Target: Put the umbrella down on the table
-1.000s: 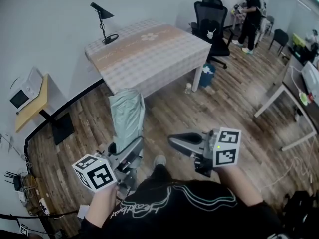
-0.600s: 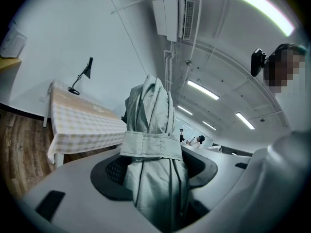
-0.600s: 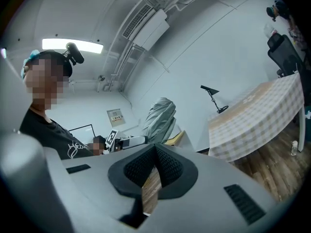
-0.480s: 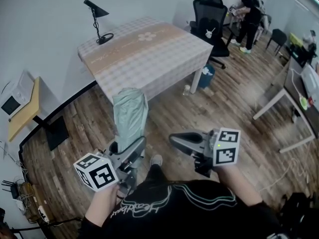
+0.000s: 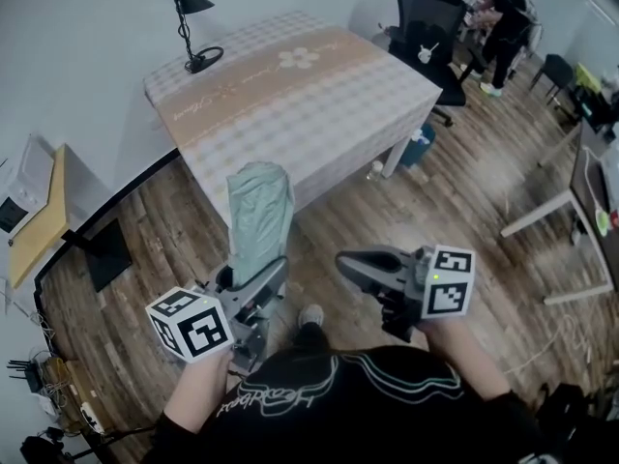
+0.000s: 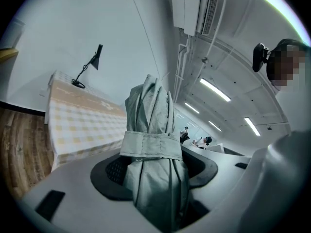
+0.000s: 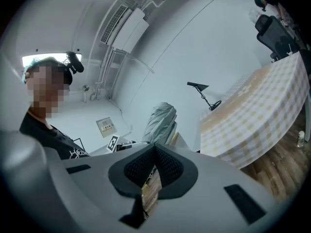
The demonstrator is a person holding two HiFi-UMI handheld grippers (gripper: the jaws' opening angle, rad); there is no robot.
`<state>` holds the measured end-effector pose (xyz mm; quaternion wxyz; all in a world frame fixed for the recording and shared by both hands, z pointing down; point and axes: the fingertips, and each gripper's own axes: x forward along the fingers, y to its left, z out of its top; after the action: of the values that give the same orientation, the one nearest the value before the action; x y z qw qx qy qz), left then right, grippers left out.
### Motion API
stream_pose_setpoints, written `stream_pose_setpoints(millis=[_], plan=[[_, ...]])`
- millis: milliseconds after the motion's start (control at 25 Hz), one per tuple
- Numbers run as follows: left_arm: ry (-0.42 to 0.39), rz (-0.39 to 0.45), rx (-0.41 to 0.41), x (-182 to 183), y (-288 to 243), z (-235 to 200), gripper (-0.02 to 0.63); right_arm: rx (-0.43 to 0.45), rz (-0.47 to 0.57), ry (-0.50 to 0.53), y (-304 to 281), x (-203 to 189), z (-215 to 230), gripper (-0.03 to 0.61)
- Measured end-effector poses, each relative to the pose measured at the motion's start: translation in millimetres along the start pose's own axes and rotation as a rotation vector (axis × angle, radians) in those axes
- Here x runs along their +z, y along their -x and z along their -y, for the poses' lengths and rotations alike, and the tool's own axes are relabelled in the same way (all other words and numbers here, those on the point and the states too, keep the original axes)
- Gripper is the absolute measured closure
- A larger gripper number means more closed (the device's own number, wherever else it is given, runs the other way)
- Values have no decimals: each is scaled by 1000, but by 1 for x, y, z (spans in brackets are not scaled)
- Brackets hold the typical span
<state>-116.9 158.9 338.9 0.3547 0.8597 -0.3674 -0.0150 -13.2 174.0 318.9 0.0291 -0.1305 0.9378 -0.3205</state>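
A folded pale green umbrella (image 5: 259,211) stands upright in my left gripper (image 5: 256,278), whose jaws are shut on its lower part just below the wrap strap. In the left gripper view the umbrella (image 6: 153,130) fills the gap between the two pads of the left gripper (image 6: 153,171). Ahead stands the table (image 5: 290,85) with a checked cloth, its near edge just beyond the umbrella's top. My right gripper (image 5: 340,262) floats to the right of the umbrella, shut and holding nothing. In the right gripper view the right gripper (image 7: 154,152) has its pads together, with the umbrella (image 7: 160,120) and table (image 7: 257,110) beyond.
A black desk lamp (image 5: 184,17) stands at the table's far left corner. A black office chair (image 5: 432,27) and two people (image 5: 498,17) are at the far right. A bottle (image 5: 375,170) and blue bin (image 5: 421,143) sit by the table leg. A white desk (image 5: 561,211) stands at right.
The table has come nearer and larger in the head view. Both grippers have travelled forward toward it, the left still holding the umbrella upright, the right still shut.
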Motion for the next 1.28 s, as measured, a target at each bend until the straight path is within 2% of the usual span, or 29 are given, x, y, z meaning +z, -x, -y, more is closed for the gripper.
stream_pose_setpoints(millis=[200, 400, 560, 960, 1280], plan=[[2, -11, -8, 39, -26, -38, 348, 3, 21, -51, -28, 33, 40, 568], [36, -11, -25, 66, -45, -73, 348, -23, 6, -50, -54, 49, 73, 568], [27, -20, -30, 83, -53, -89, 348, -34, 9, -48, -68, 58, 84, 568], [-35, -8, -75, 115, -76, -86, 348, -81, 53, 2, -60, 83, 95, 568], [-72, -20, -79, 129, -101, -83, 348, -54, 75, 12, -58, 105, 113, 568]])
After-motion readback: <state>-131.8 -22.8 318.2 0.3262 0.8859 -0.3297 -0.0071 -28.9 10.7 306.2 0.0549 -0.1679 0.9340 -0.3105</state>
